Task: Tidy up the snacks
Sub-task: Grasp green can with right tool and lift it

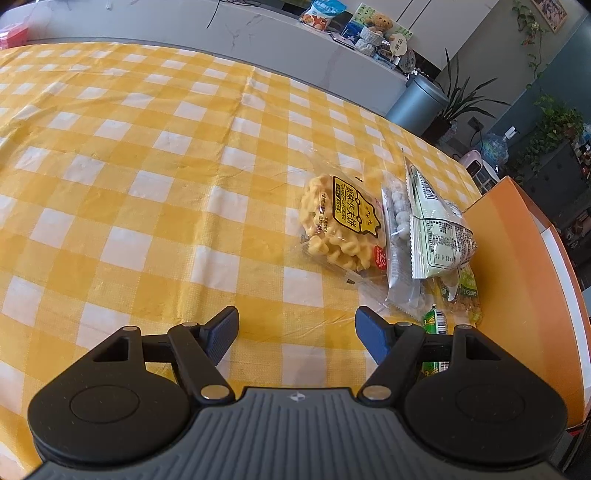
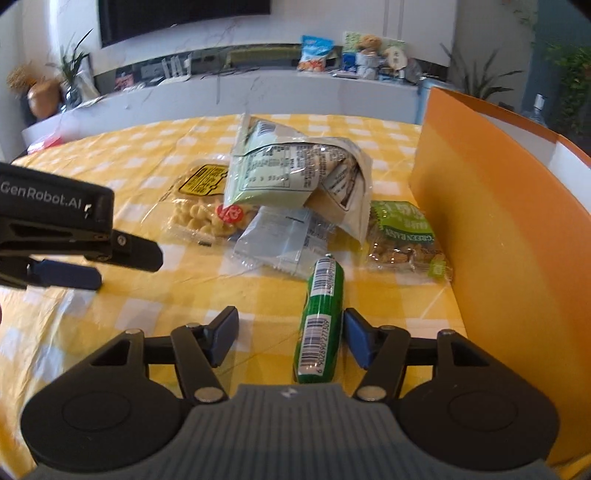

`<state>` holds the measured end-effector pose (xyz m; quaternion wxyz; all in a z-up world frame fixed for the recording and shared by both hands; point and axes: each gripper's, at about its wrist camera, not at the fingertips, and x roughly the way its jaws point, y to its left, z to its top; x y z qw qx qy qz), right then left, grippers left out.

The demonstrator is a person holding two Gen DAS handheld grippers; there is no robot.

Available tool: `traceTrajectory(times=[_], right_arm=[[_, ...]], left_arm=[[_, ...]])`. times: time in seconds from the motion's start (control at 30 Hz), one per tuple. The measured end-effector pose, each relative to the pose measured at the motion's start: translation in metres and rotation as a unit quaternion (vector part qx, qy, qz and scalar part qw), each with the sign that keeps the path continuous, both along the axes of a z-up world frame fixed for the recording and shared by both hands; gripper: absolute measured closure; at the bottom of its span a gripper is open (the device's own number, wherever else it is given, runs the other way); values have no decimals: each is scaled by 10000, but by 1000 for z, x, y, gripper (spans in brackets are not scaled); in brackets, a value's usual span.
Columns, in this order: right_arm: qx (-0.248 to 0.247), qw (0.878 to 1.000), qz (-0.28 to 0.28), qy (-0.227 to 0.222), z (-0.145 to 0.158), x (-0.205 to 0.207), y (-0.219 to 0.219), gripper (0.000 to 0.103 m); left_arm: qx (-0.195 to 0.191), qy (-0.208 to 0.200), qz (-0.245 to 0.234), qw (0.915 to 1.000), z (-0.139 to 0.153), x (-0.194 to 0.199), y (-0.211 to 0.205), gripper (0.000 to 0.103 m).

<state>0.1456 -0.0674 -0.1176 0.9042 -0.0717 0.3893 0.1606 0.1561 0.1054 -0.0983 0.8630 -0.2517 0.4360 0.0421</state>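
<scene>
A pile of snacks lies on the yellow checked tablecloth (image 1: 147, 192) beside an orange box (image 2: 491, 221). It holds a clear pack of yellow waffle biscuits (image 1: 338, 225) (image 2: 207, 210), a pale green pouch (image 1: 436, 229) (image 2: 291, 170), a clear pack of small balls (image 1: 399, 229) (image 2: 280, 240), a green raisin pack (image 2: 402, 236) (image 1: 465, 291) and a green tube (image 2: 319, 317) (image 1: 436, 323). My left gripper (image 1: 297, 334) is open and empty, short of the waffle pack. My right gripper (image 2: 290, 338) is open, with the green tube lying between its fingers close to the right finger.
The orange box (image 1: 517, 280) stands at the right table edge, its wall rising beside the raisin pack. The left gripper's body (image 2: 55, 229) shows at the left in the right wrist view. A counter with snack bags, a teddy bear (image 1: 380, 24) and plants lies beyond the table.
</scene>
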Motion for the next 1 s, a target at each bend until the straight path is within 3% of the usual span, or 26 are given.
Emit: traceTrajectory(times=[0.03, 0.07, 0.13, 0.3, 0.6, 0.77, 0.83, 0.93, 1.0], right_arm=[[3, 10000, -30, -13, 0, 1, 1, 50], [15, 10000, -78, -19, 0, 1, -2, 65], [-29, 9993, -356, -61, 2, 5, -8, 82], [219, 9987, -455, 40, 3, 8, -15, 82], [593, 9973, -398, 145, 12, -1, -27, 82], [631, 9967, -270, -422, 45, -8, -33, 82], [688, 9956, -269, -579, 56, -9, -37, 83], [775, 9941, -293, -695, 69, -10, -47, 83], [886, 9928, -292, -755, 78, -10, -55, 83]], left_arm=[[-27, -3, 16, 10000, 0, 0, 1, 18], [-55, -8, 42, 10000, 0, -1, 2, 18], [-141, -14, 98, 9999, -1, -1, 5, 18], [-367, -33, 216, 9991, -3, -3, 11, 18], [-266, -112, 265, 9992, 6, -7, 7, 18], [386, -514, -47, 9979, 28, -10, -16, 18], [826, -660, -60, 9944, 36, -11, -29, 18], [1883, -803, -198, 9786, 42, -10, -58, 18], [2600, -887, -491, 9603, 43, -6, -79, 18]])
